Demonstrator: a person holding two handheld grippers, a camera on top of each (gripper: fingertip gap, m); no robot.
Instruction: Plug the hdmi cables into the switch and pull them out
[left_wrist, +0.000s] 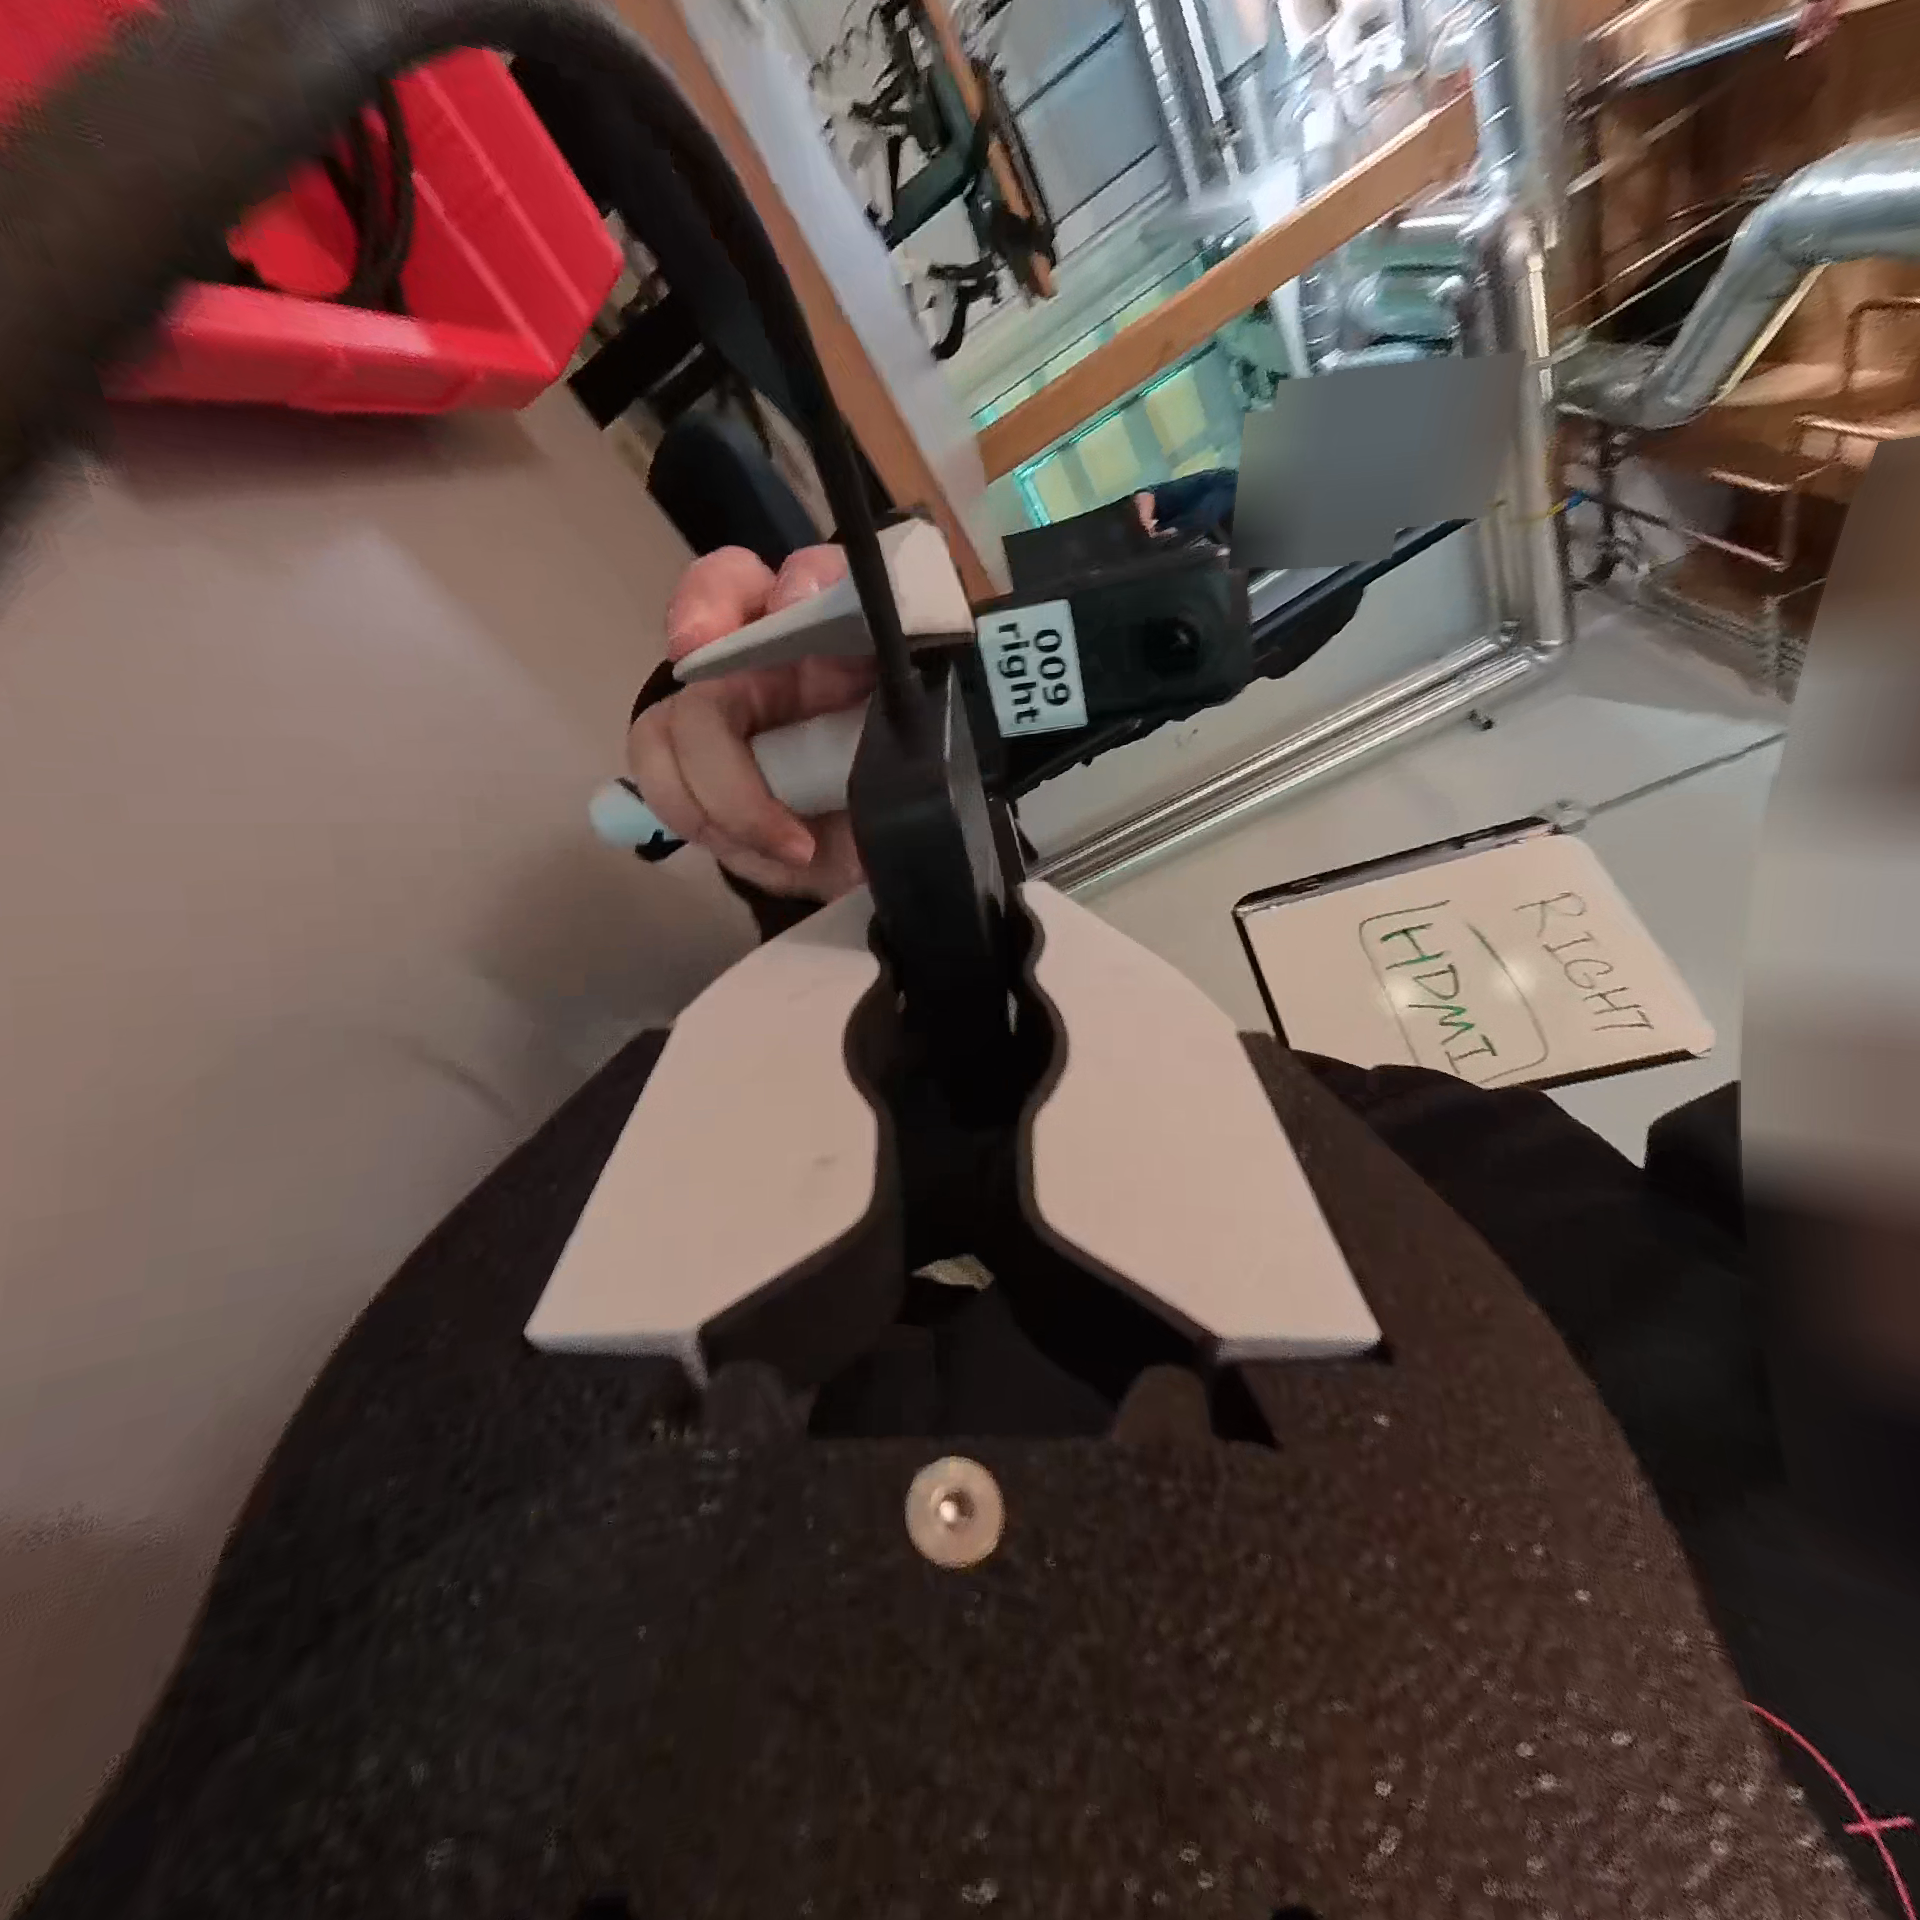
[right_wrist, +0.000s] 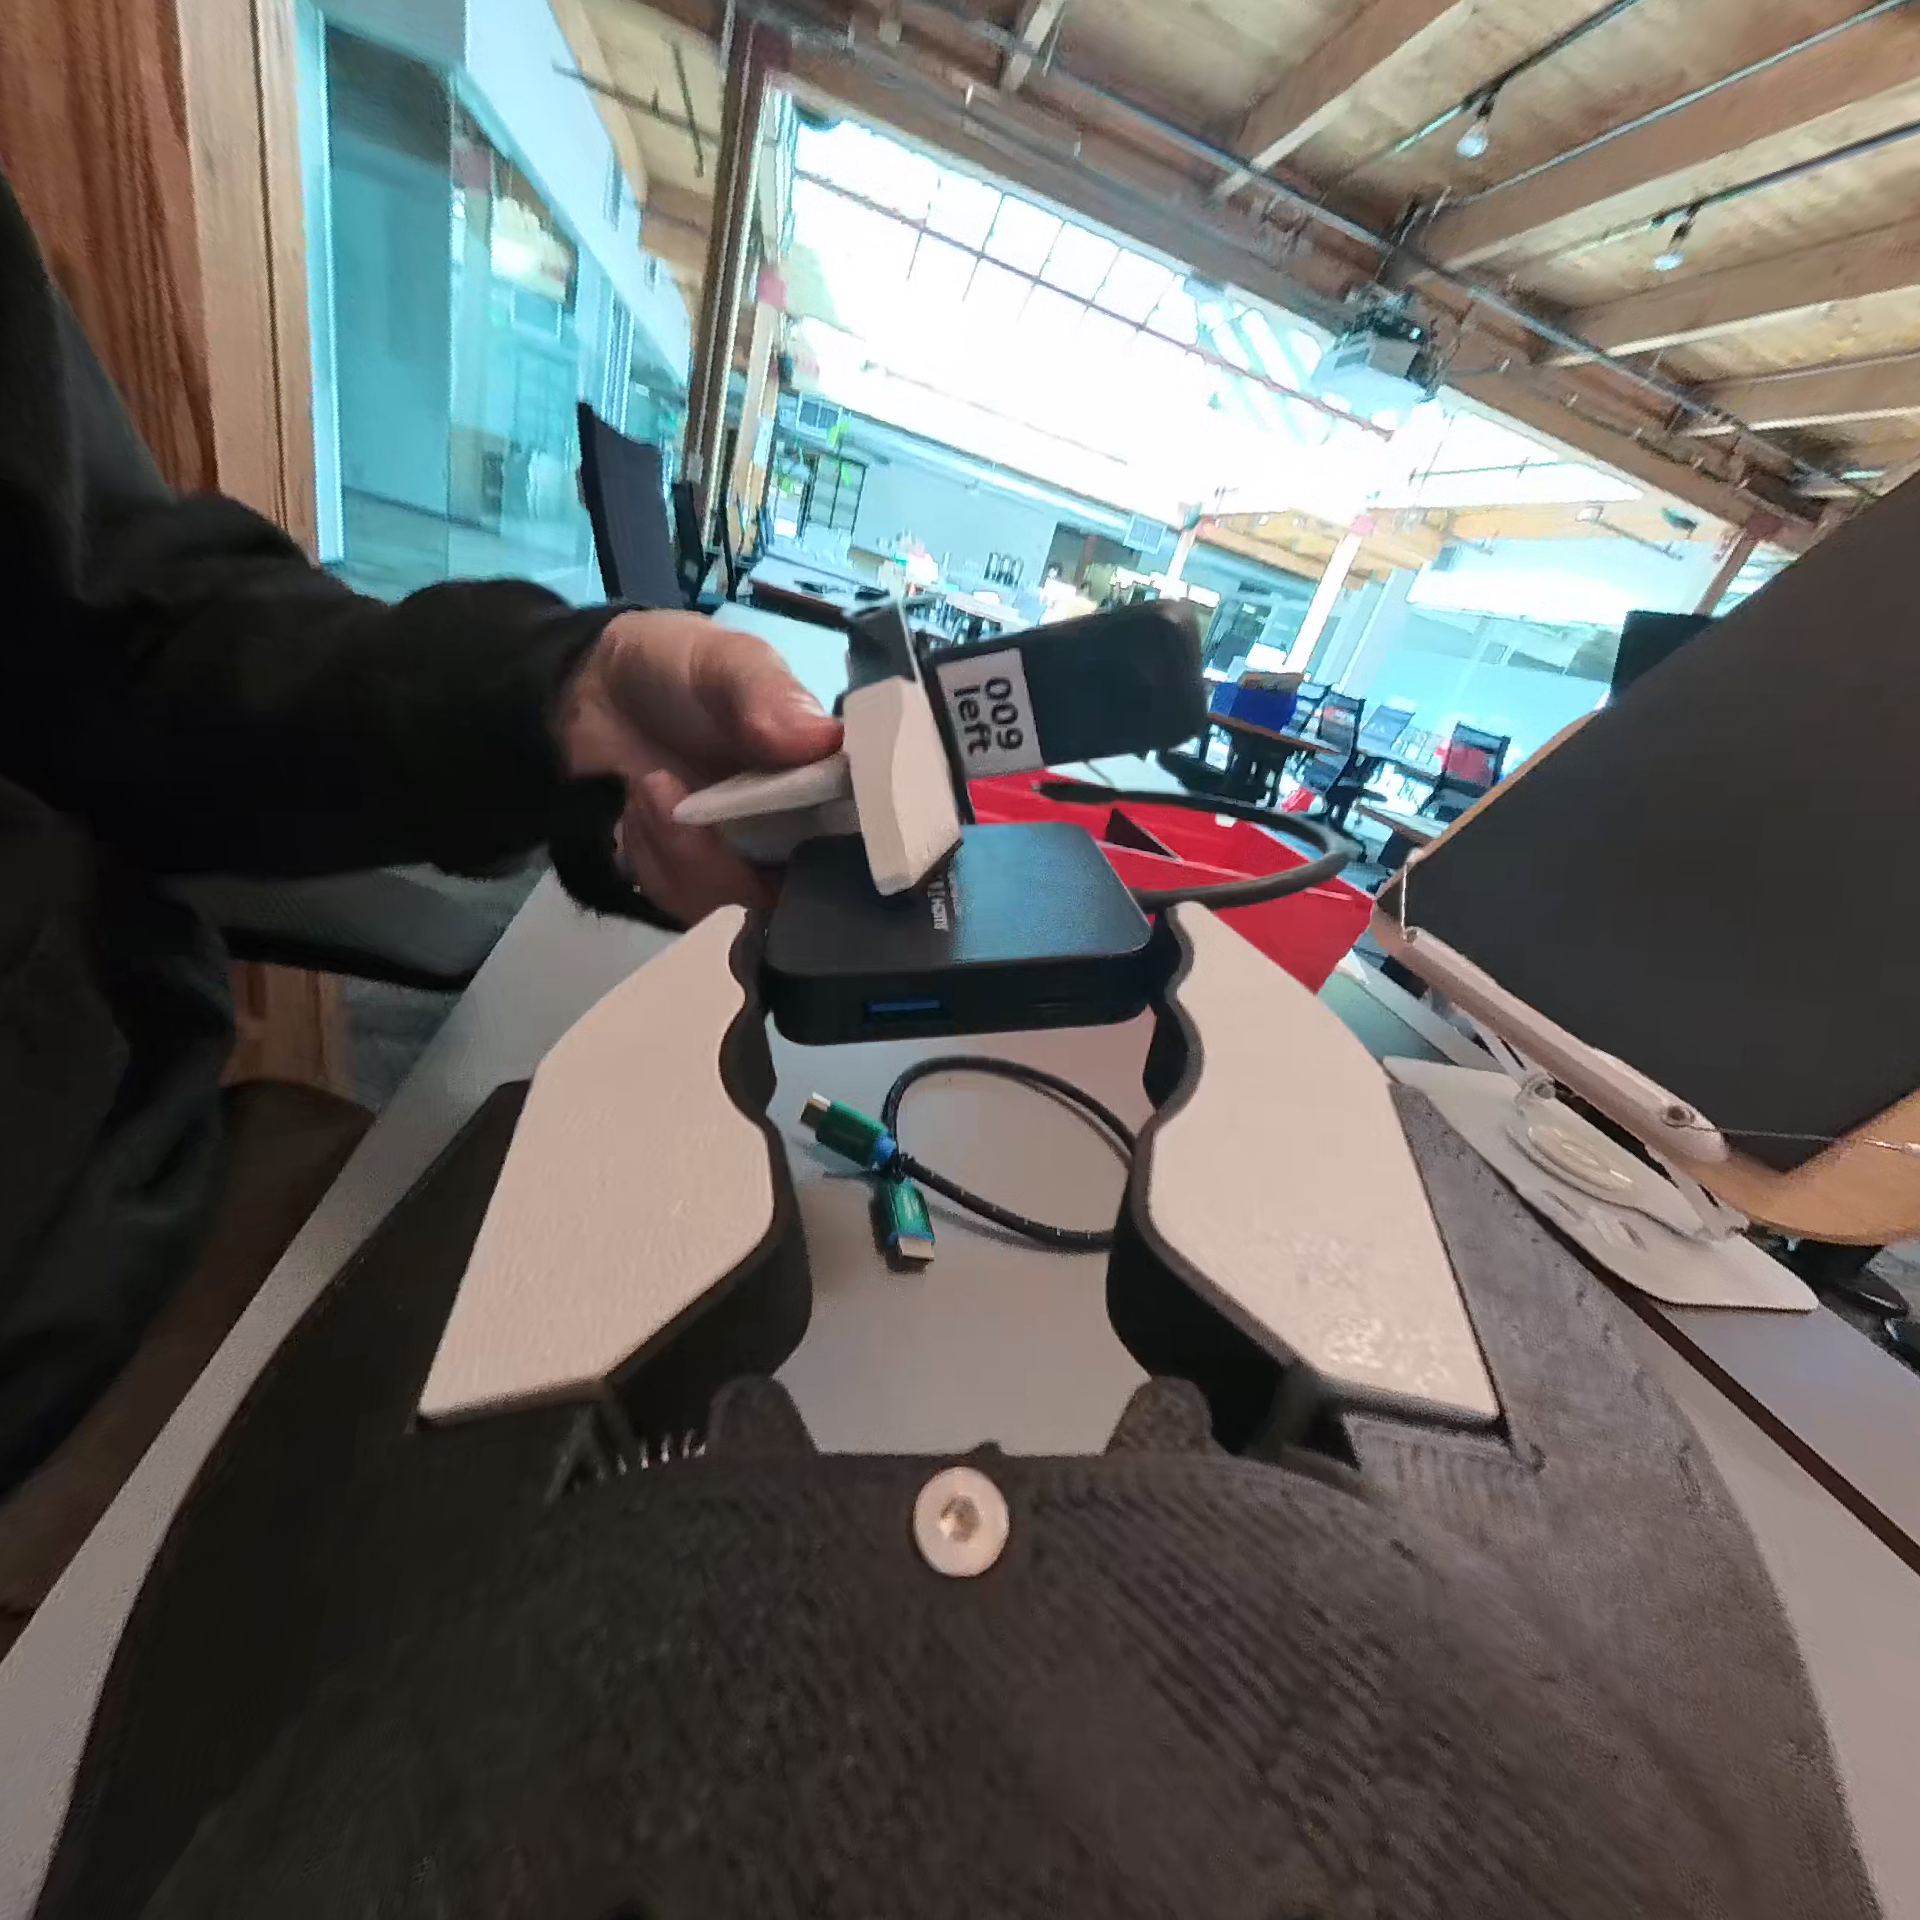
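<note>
The left gripper (left_wrist: 951, 1023), two white fingers on a black foam-clad body, is clamped on the flat black plastic switch box (right_wrist: 961, 930), holding it lifted off the pale grey tabletop (right_wrist: 935, 1340). The right gripper (right_wrist: 961, 1049) stands spread wide and empty, its fingers flanking the box's port face without touching it. The short black HDMI cable with green-sleeved plugs (right_wrist: 904, 1195) lies coiled on the tabletop below the box, both plugs free.

Risks, as I judge them: the box is pinched on a narrow patch, so a plug pushed in off-axis could twist it in the jaws; its own black tail cable (left_wrist: 748, 312) may tug it askew.

The left hand (right_wrist: 686, 748) grips its handle from the side, dark-sleeved forearm roughly level; the right hand (left_wrist: 727, 727) faces it.
</note>
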